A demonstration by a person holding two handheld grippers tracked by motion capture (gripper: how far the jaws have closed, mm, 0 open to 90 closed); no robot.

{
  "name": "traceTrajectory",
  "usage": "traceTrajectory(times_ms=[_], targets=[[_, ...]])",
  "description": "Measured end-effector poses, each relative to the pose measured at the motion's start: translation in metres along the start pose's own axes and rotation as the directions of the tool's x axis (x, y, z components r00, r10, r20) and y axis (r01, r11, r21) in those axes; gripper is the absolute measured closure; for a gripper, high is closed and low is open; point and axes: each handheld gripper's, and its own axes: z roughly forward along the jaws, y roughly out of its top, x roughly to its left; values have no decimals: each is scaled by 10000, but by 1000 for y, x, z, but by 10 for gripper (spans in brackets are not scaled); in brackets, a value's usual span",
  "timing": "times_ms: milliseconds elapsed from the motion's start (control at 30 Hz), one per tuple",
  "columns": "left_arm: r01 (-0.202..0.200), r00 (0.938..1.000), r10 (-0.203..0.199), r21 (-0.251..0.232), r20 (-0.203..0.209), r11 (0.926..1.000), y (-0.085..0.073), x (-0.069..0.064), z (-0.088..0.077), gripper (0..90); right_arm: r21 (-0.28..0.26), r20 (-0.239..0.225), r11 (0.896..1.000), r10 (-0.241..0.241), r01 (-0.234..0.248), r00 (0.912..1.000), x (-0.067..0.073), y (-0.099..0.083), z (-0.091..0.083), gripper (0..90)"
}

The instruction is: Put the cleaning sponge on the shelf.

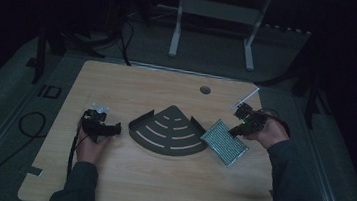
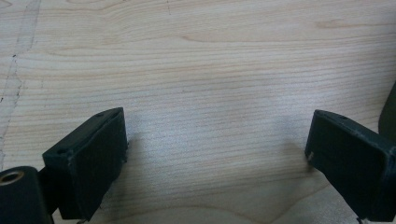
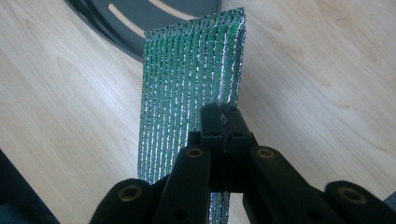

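One green scouring pad (image 3: 191,84) is clamped in the right gripper (image 3: 223,122), beside the dark shelf (image 1: 169,129)

dim room, grey floor (image 1: 211,53), white table frame (image 1: 215,19) behind the wooden table (image 1: 157,184).

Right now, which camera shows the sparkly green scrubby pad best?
The right gripper view: the green scrub pad is close, its shiny ribs clear, pinched in the right hand-held gripper. The high view shows it small beside the dark shelf tray.
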Motion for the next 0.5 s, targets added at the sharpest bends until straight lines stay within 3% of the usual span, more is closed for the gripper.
traceTrajectory(times_ms=[500], targets=[[4,10000,-4,10,9,10000,0,0,0,62,-29,-32,9999,-115,115,9999,4,26,0,899]])
